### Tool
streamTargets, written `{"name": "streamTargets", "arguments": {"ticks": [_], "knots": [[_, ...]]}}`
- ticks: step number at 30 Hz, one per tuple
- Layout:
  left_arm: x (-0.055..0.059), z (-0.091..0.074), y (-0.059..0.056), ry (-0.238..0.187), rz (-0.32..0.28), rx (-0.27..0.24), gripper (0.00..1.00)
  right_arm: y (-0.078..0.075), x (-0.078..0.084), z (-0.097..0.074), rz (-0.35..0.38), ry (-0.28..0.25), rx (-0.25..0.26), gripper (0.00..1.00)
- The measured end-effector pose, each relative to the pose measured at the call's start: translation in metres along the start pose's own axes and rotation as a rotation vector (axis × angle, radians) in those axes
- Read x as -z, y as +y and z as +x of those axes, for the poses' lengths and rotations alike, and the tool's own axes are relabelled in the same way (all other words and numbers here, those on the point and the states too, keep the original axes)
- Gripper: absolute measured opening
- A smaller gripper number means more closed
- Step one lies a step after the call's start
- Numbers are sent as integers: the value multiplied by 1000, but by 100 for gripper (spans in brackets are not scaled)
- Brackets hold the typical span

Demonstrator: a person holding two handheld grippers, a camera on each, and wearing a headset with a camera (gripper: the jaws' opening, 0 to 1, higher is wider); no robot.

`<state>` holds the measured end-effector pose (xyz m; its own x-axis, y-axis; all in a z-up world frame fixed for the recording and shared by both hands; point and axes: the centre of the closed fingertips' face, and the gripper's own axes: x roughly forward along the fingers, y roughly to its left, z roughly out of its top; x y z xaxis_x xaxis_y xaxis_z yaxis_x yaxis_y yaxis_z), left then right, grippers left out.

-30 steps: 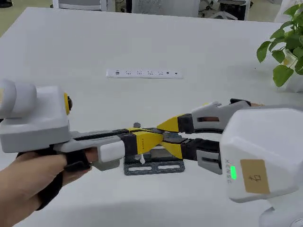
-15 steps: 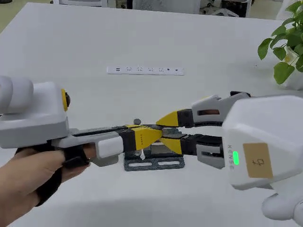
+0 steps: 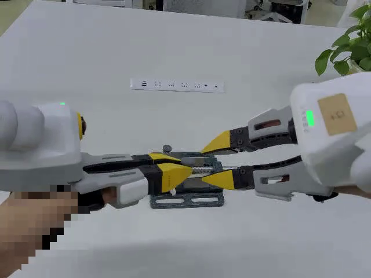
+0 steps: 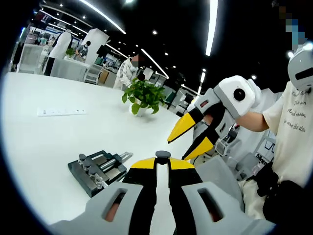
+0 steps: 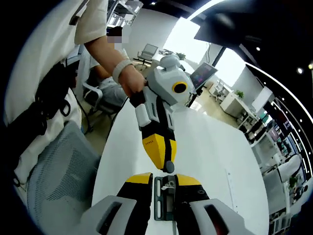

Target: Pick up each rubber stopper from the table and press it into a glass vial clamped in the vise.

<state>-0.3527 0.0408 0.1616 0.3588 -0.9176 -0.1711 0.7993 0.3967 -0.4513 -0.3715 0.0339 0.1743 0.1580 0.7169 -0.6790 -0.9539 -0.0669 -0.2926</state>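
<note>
Found a dark rubber stopper [image 4: 162, 154] pinched at the very tips of the left gripper [image 3: 184, 166], jaws closed almost together on it, held over the vise [image 3: 186, 201] in the head view. Noted the right gripper [image 3: 203, 167] facing it tip to tip, jaws spread wide, holding nothing. Recorded the vise resting on the white counter [image 3: 174, 46]. Logged a power strip [image 3: 177, 85] farther back and a potted plant [image 3: 342, 49] at the far right corner.
</note>
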Motion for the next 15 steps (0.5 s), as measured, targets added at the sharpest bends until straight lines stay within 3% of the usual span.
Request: {"name": "streamTargets", "arguments": {"ticks": [3, 15], "knots": [[6, 1, -1, 34, 60, -1, 4, 4, 1, 0, 68, -4, -57, 14], [27, 9, -13, 161, 290, 19, 4, 19, 13, 13, 93, 59, -187, 15]]}}
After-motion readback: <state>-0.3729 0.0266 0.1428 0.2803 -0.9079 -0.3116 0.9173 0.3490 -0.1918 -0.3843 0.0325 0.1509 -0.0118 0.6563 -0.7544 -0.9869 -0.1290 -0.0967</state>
